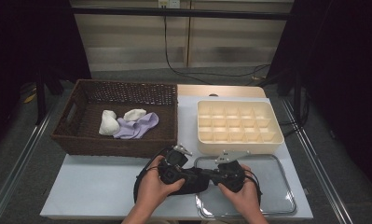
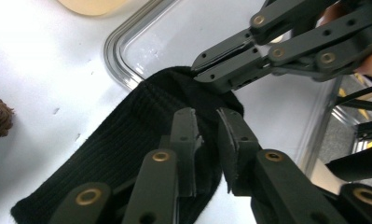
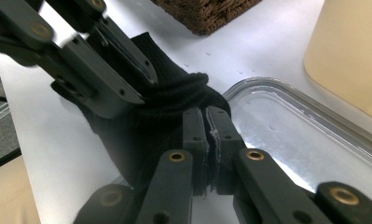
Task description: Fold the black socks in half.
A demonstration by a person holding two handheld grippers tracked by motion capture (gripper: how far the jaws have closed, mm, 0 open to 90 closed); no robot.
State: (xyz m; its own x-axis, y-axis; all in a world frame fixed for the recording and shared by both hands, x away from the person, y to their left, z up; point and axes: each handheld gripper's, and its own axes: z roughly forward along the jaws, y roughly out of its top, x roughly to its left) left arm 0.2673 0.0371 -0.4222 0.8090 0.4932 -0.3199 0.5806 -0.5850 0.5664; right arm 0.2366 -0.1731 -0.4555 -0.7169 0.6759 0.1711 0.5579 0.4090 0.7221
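- at 10 o'clock on the table sits the wicker basket, with a white sock and a lilac sock inside.
- our left gripper hangs over the black sock, jaws parted by a narrow gap and gripping nothing.
- our right gripper is clamped on the sock's cuff at 6 o'clock, over the rim of the clear tray.
- the cream divider box sits at 1 o'clock.

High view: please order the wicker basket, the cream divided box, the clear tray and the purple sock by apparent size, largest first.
1. wicker basket
2. clear tray, partly covered by the hands, so its place against the box is unsure
3. cream divided box
4. purple sock, plainly smallest
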